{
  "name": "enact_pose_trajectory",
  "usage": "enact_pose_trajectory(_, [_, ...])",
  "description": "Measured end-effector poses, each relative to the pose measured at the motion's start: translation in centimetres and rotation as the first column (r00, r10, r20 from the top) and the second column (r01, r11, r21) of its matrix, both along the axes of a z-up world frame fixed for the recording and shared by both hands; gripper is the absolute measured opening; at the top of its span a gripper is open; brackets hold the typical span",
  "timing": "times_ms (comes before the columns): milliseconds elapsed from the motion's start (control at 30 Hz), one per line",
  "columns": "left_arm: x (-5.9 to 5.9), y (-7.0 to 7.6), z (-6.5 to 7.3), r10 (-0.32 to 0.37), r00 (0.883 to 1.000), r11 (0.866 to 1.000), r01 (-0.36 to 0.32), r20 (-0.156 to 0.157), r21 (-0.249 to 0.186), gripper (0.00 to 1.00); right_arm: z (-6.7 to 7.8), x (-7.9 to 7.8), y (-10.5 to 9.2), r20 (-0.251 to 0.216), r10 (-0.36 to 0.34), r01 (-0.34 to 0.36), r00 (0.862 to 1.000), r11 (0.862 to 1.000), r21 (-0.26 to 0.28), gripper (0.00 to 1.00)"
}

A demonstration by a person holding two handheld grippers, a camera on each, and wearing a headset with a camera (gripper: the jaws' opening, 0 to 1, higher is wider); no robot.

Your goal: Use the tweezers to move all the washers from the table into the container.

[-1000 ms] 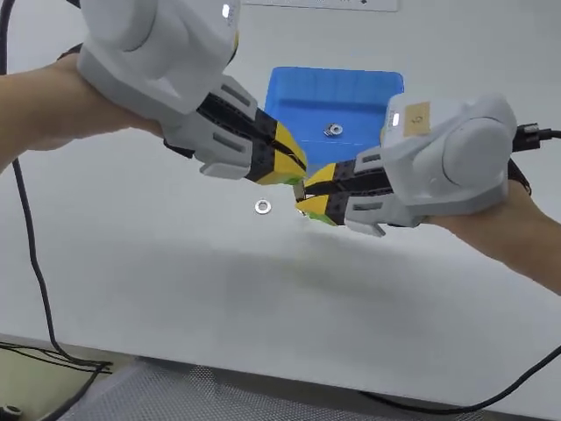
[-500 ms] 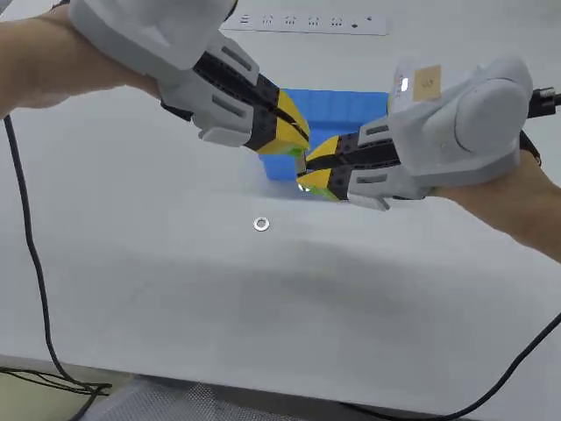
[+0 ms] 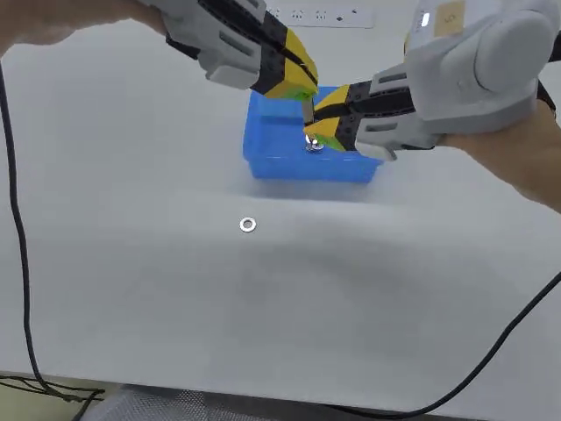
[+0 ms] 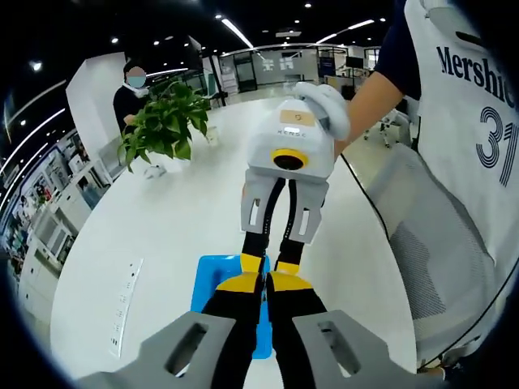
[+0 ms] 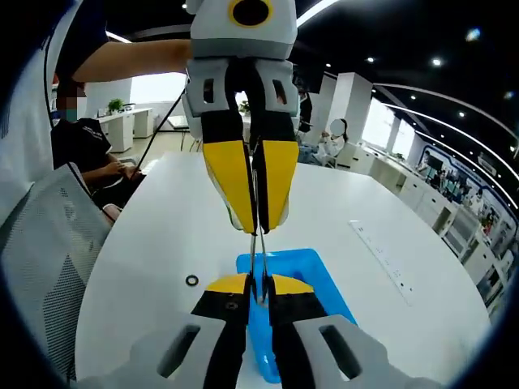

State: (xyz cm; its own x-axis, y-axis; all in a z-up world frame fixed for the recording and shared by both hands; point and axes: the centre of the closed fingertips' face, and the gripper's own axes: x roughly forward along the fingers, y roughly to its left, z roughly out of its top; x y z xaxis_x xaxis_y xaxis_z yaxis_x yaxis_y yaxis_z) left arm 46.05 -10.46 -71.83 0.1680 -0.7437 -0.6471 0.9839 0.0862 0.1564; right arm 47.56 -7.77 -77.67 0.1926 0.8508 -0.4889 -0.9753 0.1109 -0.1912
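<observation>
Left gripper (image 3: 294, 83) and right gripper (image 3: 331, 123) both clamp thin metal tweezers (image 5: 256, 243) over the blue rectangular container (image 3: 272, 165) at upper centre; release low inside it, since 1 round steel washer (image 3: 248, 225) lies at centre left.

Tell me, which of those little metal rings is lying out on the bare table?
The washer alone on the white table, in front of the blue container. The other shiny ring is at the container, under the tweezers.

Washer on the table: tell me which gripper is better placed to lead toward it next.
Left, probably. The washer on the table lies on the left gripper's side of the blue container; the right gripper is on the other side. Both grip the tweezers.
</observation>
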Motion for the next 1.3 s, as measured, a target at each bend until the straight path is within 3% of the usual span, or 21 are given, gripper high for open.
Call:
enact_pose_trajectory(333, [2.6, 0.2, -1.6, 0.016, 1.0, 1.0, -0.016, -0.002, -0.001, 0.07, -1.5, 2.1, 0.2, -0.007, -0.015, 0.015, 1.0, 1.0, -0.013, 0.09])
enact_pose_trajectory(633, [4.2, 0.4, -4.4, 0.031, 0.999, 0.999, -0.031, -0.034, 0.01, 0.07, -4.4, 3.4, 0.2, -0.047, -0.021, 0.019, 0.999, 0.999, -0.033, 0.09])
enact_pose_trajectory(933, [5.2, 0.8, -6.4, 0.054, 0.997, 0.999, -0.054, -0.063, 0.006, 0.07, -6.4, 4.1, 0.4, -0.076, -0.021, 0.017, 0.997, 0.999, -0.051, 0.09])
enact_pose_trajectory(1300, [5.3, 0.8, -6.8, 0.055, 0.996, 0.998, -0.055, -0.074, 0.002, 0.07, -6.6, 4.0, 0.4, -0.086, -0.03, 0.025, 0.996, 0.998, -0.051, 0.1])
